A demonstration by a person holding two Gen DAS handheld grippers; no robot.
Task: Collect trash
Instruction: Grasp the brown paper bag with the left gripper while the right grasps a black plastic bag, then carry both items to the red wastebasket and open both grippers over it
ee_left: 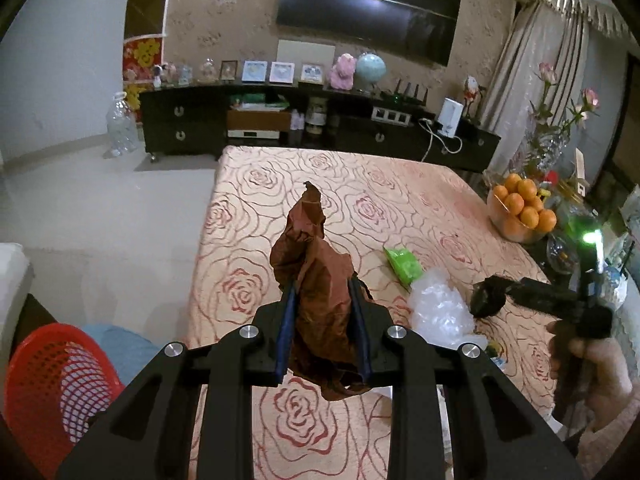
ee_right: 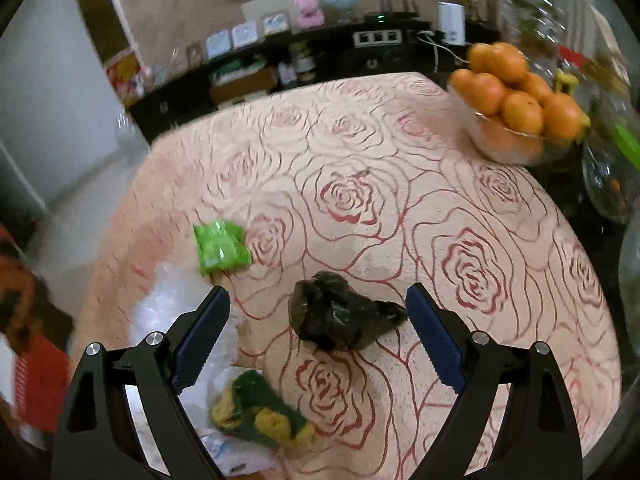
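Observation:
My left gripper (ee_left: 322, 288) is shut on a crumpled brown paper bag (ee_left: 310, 264) and holds it above the rose-patterned table (ee_left: 280, 184). My right gripper (ee_right: 318, 296) is open, its jaws on either side of a crumpled black plastic bag (ee_right: 340, 318) lying on the table (ee_right: 400, 152). That gripper also shows in the left wrist view (ee_left: 520, 294). A green wrapper (ee_right: 220, 246) (ee_left: 402, 264), clear plastic (ee_right: 168, 308) (ee_left: 438, 306) and a green-and-yellow packet (ee_right: 260, 410) lie on the table to the left of the black bag.
A red mesh basket (ee_left: 52, 384) stands off the table's left front corner. A glass bowl of oranges (ee_left: 520, 210) (ee_right: 516, 108) and glass vases (ee_left: 548, 140) sit at the table's right edge. A dark sideboard (ee_left: 280, 120) runs along the far wall.

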